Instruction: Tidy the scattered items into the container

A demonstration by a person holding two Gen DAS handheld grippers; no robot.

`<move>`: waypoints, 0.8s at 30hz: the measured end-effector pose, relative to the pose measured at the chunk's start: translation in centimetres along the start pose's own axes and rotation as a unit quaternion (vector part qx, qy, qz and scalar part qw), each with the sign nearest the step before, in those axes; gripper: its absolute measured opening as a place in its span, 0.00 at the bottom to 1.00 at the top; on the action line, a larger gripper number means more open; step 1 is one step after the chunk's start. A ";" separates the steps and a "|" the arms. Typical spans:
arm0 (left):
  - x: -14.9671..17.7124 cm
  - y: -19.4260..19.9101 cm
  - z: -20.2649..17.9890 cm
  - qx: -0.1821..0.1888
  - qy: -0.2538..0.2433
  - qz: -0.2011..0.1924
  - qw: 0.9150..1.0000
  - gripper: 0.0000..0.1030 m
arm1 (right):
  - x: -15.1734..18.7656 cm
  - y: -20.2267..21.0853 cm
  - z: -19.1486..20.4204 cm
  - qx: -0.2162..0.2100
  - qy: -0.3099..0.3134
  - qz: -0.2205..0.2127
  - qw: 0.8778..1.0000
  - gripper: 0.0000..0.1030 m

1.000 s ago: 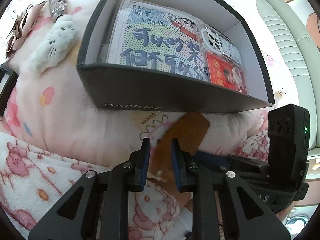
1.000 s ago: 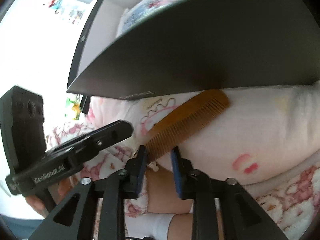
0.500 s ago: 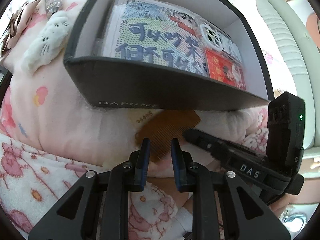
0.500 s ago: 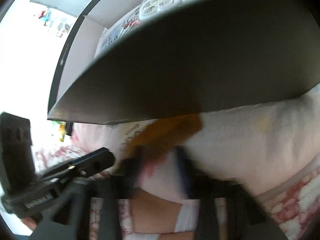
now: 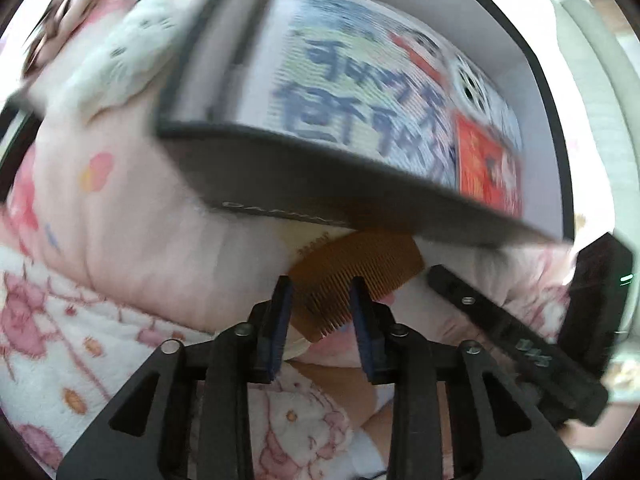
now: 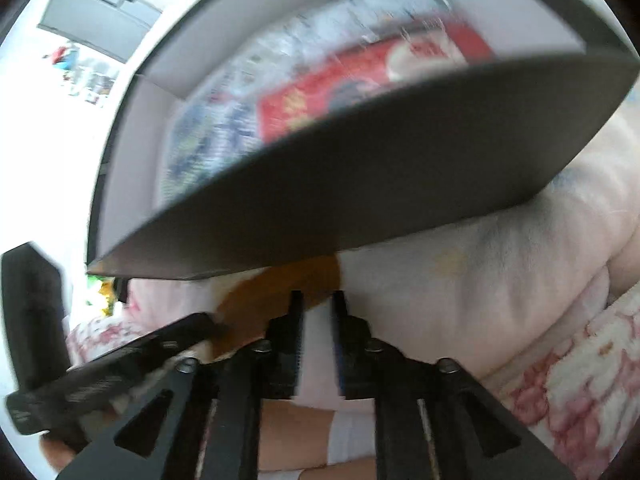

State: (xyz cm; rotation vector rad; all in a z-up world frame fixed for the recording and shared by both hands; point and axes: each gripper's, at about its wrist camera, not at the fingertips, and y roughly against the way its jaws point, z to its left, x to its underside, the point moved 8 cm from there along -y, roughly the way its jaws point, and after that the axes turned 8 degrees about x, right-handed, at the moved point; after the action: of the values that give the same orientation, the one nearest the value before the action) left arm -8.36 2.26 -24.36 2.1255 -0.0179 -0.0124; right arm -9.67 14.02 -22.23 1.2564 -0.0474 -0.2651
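Lying between the parted left fingers (image 5: 320, 312), the comb (image 5: 352, 272) is seen ungripped; right fingers (image 6: 318, 312) just opened, empty, comb leftward.

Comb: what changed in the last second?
Left gripper fingers have just been opening, comb teeth between them, not pinched. Right gripper moved off the comb; its fingers have just been reopening over bare blanket. Comb stays at the box base.

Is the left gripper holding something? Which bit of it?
The brown comb has its toothed end between the left gripper fingers. Its jaws have just been opening, so whether they grip it cannot be told.
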 end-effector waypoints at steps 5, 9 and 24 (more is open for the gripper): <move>0.5 -0.9 0.2 -0.042 -0.020 0.044 0.998 0.30 | -1.5 -0.6 0.3 -0.005 -0.025 -0.022 0.999 0.40; 0.2 -2.6 0.4 -0.074 -0.028 0.060 0.995 0.33 | -1.9 -0.7 0.4 0.002 -0.021 -0.041 0.999 0.44; -0.7 0.7 -1.5 0.074 0.010 -0.017 0.997 0.29 | -3.3 -0.4 1.2 -0.012 -0.009 -0.041 0.999 0.46</move>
State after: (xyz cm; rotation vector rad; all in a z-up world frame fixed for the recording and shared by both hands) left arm -9.02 3.15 -22.98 2.2730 0.0301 -0.0089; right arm -13.13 13.54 -21.91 1.2335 -0.0081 -0.3471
